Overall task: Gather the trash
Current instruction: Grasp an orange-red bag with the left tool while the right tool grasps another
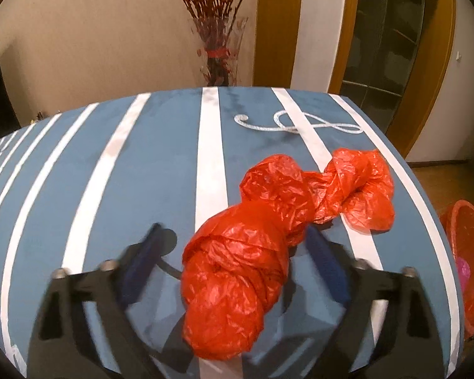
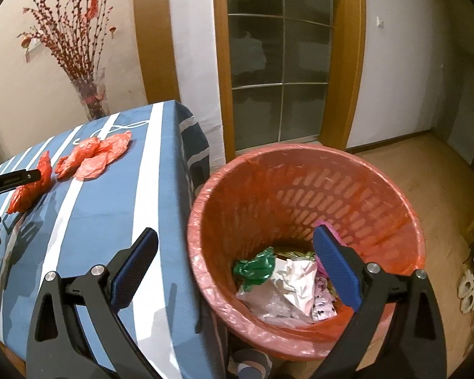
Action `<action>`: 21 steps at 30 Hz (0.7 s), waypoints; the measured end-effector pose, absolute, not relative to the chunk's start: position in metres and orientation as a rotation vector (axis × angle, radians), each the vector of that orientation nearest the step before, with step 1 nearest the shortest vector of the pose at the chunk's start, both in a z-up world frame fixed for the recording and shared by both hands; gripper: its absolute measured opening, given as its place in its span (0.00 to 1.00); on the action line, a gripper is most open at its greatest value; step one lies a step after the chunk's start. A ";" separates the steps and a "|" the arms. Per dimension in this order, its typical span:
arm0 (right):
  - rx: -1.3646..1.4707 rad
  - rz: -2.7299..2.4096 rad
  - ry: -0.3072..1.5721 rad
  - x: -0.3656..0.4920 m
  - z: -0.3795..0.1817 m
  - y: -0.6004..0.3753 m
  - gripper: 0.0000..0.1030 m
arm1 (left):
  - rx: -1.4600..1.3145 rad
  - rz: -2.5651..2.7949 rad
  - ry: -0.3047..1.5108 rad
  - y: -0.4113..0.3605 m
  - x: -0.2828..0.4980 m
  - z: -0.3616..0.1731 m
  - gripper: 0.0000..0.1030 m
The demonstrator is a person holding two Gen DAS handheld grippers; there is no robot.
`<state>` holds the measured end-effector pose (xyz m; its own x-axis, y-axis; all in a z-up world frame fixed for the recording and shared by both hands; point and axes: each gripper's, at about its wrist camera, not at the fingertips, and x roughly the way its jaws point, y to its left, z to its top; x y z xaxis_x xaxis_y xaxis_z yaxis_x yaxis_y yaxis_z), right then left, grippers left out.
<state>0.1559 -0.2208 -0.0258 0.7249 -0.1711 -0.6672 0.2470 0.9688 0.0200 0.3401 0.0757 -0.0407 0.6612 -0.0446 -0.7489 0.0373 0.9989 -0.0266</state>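
Striped tablecloth below: my left claw is spread round a red bag. Right claw, spread, empty, over bin at 3 o'clock of table.

Wood floor, glass door w/ frame

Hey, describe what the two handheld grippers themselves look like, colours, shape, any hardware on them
Both match. The left gripper and right gripper each have two black, angular plastic arms with triangular cut-outs, joined by round silver bolts. Each finger ends in a flat, rounded-tip dark blue pad with a fine textured surface. No cables, labels or sleeves are visible.
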 end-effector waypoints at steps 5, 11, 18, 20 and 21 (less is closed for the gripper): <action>0.107 -0.200 0.729 0.165 -0.026 -0.211 0.94 | -0.015 -0.069 0.877 0.078 0.345 -0.050 0.53; 0.080 -0.141 0.715 0.183 -0.020 -0.190 0.94 | -0.013 -0.072 0.858 0.086 0.340 -0.048 0.47; 0.047 -0.038 0.710 0.228 -0.016 -0.149 0.94 | -0.036 -0.047 0.825 0.114 0.333 -0.038 0.47; 0.045 -0.008 0.719 0.246 -0.019 -0.134 0.94 | -0.040 -0.036 0.814 0.124 0.332 -0.035 0.47; 0.046 0.007 0.729 0.256 -0.021 -0.125 0.94 | -0.044 -0.028 0.809 0.131 0.331 -0.034 0.47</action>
